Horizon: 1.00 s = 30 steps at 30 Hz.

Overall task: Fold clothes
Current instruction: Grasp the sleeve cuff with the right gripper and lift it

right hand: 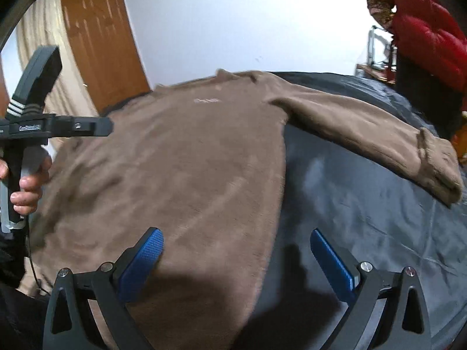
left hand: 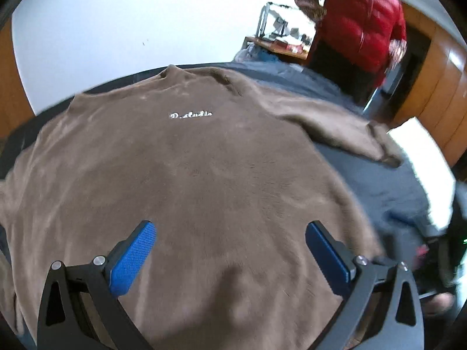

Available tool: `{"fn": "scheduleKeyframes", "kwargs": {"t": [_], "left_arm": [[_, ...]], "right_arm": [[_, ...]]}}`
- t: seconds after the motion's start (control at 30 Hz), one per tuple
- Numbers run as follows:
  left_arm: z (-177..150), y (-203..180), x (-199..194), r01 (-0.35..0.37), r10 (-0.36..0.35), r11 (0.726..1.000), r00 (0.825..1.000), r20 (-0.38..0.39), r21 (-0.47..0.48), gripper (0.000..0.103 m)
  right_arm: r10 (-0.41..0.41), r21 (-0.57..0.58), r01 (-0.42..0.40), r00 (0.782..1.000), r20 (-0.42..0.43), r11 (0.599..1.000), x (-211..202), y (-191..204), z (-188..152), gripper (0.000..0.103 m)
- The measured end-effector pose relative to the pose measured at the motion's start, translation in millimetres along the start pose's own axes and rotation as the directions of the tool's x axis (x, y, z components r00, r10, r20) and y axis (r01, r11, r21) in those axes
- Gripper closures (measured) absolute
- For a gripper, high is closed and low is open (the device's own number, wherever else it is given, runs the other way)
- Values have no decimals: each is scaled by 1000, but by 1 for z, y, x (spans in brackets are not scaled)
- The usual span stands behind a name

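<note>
Brown sweater, blurred white chest script

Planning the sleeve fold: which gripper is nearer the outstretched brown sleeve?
Right. The right gripper straddles the brown fleece sweater's side edge below the outstretched sleeve; the left gripper hovers over the sweater's middle.

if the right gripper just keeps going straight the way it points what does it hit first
Probably the side edge of the brown sweater on the dark bedcover; the open right gripper straddles that edge, though depth is unclear.
</note>
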<state>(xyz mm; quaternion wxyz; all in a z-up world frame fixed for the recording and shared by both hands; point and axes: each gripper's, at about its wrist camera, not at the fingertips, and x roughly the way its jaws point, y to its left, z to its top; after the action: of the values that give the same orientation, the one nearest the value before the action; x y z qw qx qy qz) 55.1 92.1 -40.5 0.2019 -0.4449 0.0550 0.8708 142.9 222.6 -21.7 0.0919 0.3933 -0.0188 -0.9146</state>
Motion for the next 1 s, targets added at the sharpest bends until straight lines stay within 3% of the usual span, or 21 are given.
{"fn": "scheduleKeyframes", "kwargs": {"t": [0.07, 0.17, 0.33, 0.53, 0.67, 0.8, 0.87, 1.0], "left_arm": [[-3, 0, 22, -19, 19, 1000, 999, -30, 6, 0], [-8, 9, 42, 9, -12, 999, 997, -82, -35, 0], [-13, 21, 42, 47, -52, 996, 997, -64, -76, 0], [-16, 16, 44, 20, -22, 999, 999, -49, -30, 0], [-16, 8, 42, -4, 4, 1000, 999, -50, 0, 0], [-16, 7, 42, -7, 7, 1000, 999, -50, 5, 0], [-17, 5, 43, -14, 14, 1000, 999, -50, 13, 0], [-18, 4, 43, -24, 25, 999, 998, -51, 24, 0]], "right_arm": [[-82, 29, 81, 996, 17, 996, -3, -18, 3, 0], [-190, 107, 184, 981, 50, 977, -12, -59, 15, 0], [-345, 189, 329, 937, 58, 925, -21, -134, 39, 0], [-355, 274, 334, 934, 30, 902, -11, -191, 65, 1], [-347, 295, 335, 938, -13, 895, 5, -206, 72, 1], [-370, 296, 376, 926, -76, 878, 22, -218, 73, 2], [-376, 308, 389, 921, -103, 868, 27, -225, 70, 8], [-399, 343, 415, 909, -118, 843, 25, -238, 62, 37]]}}
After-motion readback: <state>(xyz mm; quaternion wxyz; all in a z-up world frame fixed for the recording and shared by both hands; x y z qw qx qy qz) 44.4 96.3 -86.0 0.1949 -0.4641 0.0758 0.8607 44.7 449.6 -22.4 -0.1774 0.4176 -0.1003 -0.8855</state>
